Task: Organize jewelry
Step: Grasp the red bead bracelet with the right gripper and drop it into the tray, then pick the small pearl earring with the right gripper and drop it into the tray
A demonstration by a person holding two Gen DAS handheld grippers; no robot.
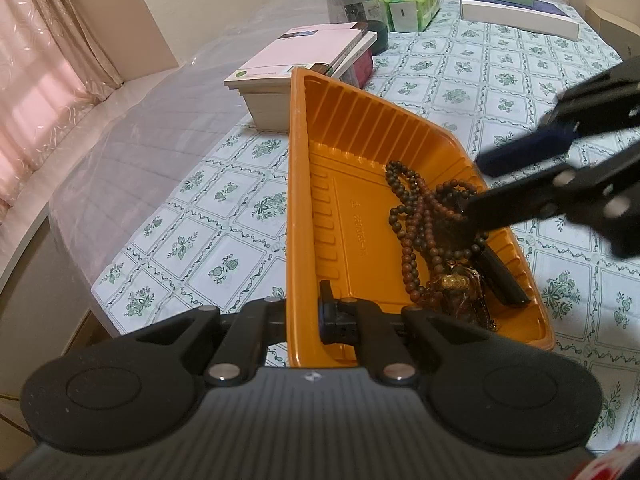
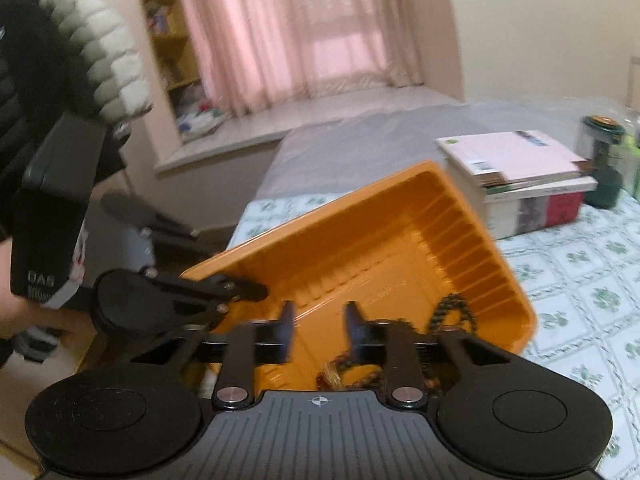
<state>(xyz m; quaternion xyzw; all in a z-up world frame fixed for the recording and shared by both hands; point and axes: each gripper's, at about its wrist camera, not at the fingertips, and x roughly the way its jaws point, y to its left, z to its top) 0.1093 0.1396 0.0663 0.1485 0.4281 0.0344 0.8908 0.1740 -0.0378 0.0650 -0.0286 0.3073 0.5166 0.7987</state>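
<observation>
Floral-patterned tablecloth (image 1: 500,60) covers the table. Stack of books (image 1: 304,68), pink cover on top. Behind it, a green-lidded jar (image 1: 352,4) beside tissue packs (image 1: 408,4). Pink curtains (image 2: 288,28) at the window.

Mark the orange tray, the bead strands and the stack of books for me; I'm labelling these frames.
orange tray (image 1: 352,128): left wrist view, ribbed far wall.
bead strands (image 1: 420,220): left wrist view, tangled brown beads inside the tray.
stack of books (image 2: 516,160): right wrist view, pink top cover.

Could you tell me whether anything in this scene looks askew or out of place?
Yes: the orange tray sits tilted rather than flat, its near rim clamped in the left gripper, and the bead strands lie heaped and tangled at its low right end.
</observation>
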